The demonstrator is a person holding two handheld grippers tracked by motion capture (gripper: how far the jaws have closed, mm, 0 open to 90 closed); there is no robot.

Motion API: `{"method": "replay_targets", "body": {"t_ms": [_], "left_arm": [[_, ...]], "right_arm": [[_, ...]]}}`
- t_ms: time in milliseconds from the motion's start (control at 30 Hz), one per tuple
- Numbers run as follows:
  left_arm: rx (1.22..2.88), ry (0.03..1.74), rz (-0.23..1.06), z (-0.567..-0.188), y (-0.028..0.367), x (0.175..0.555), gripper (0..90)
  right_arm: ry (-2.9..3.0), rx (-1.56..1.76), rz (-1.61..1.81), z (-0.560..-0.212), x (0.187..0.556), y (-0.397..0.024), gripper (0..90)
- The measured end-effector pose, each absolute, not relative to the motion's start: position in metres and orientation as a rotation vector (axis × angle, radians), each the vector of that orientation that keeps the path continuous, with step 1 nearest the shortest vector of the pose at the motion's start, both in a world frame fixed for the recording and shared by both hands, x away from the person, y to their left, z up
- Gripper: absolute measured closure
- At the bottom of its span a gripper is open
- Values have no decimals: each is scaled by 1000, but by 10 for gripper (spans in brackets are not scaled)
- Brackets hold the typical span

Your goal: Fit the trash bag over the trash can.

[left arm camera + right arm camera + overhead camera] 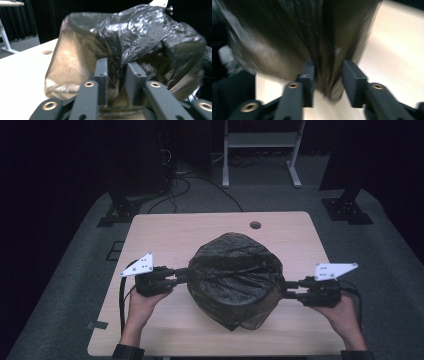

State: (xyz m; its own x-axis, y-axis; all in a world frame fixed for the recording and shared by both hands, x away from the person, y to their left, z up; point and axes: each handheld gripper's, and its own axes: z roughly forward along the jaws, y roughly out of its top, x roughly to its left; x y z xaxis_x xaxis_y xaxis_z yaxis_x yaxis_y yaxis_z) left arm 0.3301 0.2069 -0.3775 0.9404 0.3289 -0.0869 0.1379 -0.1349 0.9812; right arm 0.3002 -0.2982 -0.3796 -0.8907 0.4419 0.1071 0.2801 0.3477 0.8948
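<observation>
At table centre: black bag, puffed up. Left of bag: left gripper, jaws apart, film loose between them. Right of bag: right gripper, jaws apart likewise. Step: letting go. Next, probably: draw both clear without snagging film.

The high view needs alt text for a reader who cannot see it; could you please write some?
A puffed-up black plastic bag sits on a light wooden table. A person's left hand-held gripper and right hand-held gripper meet its opposite sides.
</observation>
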Motion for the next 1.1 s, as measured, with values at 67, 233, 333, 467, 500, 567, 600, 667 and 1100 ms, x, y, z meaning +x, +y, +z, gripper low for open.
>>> {"method": "replay_targets", "body": {"t_ms": [67,233,333,467,500,567,600,667,1100], "left_arm": [[1697,354,170,-376,209,329,622],[1683,340,181,-363,219,323,493],[1660,328,188,-356,225,322,462],[1649,322,190,-350,228,324,417],[1646,323,195,-349,229,324,404],[1642,318,199,-347,229,323,389],[1642,318,199,-347,229,323,383],[1634,312,205,-344,230,323,364],[1622,358,149,-344,220,354,399]], "right_arm": [[2376,652,1643,-366,301,-306,536],[2310,620,1651,-337,303,-313,441],[2301,598,1662,-325,298,-322,413],[2259,600,1681,-315,293,-332,414],[2255,607,1670,-313,294,-330,412],[2256,597,1676,-307,303,-321,414],[2256,597,1676,-307,303,-321,414],[2260,590,1668,-300,323,-301,413],[2384,655,1659,-309,408,-236,452]]}}
